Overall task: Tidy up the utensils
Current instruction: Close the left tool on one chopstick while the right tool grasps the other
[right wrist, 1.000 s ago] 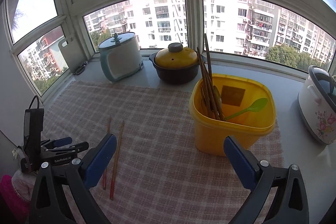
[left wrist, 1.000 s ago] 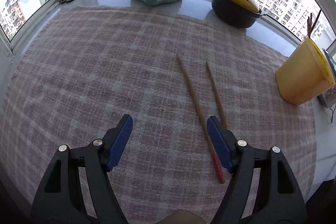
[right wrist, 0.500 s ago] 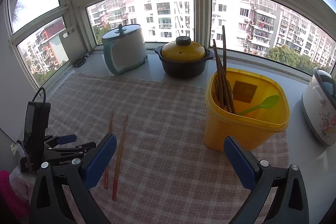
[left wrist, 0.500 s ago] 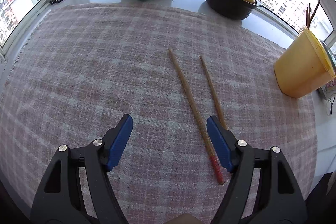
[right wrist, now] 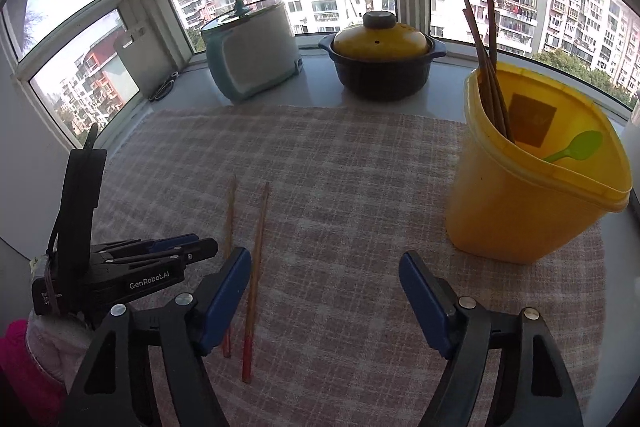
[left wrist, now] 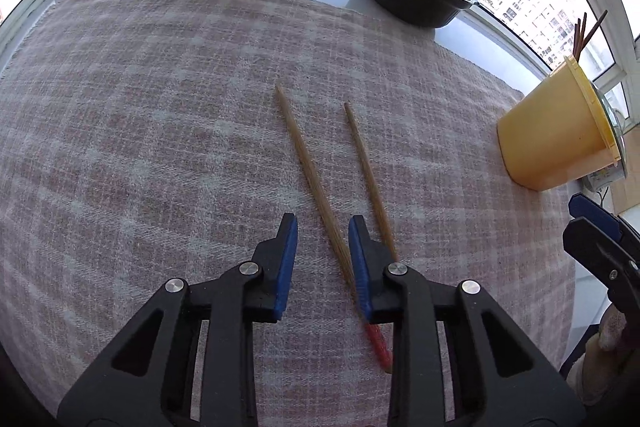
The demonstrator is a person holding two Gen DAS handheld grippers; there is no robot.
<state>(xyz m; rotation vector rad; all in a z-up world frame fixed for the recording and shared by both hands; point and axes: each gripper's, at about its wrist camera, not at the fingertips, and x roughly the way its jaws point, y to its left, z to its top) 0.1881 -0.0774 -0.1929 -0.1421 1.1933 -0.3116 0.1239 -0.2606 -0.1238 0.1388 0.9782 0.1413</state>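
Left gripper (left wrist: 322, 225) closing round one chopstick (left wrist: 310, 171), not clamped yet; 2nd chopstick (left wrist: 368, 175) beside it, mid-cloth (left wrist: 160, 107). Right gripper (right wrist: 324, 267) closing, empty. Tub (right wrist: 520, 211) at cloth's right edge w/ chopsticks (right wrist: 486, 67), green spoon (right wrist: 576, 147).

"GenRobot.AI" reads on the left gripper (right wrist: 182, 247) body

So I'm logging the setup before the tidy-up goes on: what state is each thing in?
Left gripper: jaws closing around one chopstick, not yet pressing.
Right gripper: jaws closing, nothing between them.
Two chopsticks: flat on the cloth, side by side, apart.
Yellow bucket: upright, open.
Dark chopsticks: standing in the bucket.
Green spoon: leaning inside the bucket.
Dark pot: yellow lid on.
White cooker: lid on.
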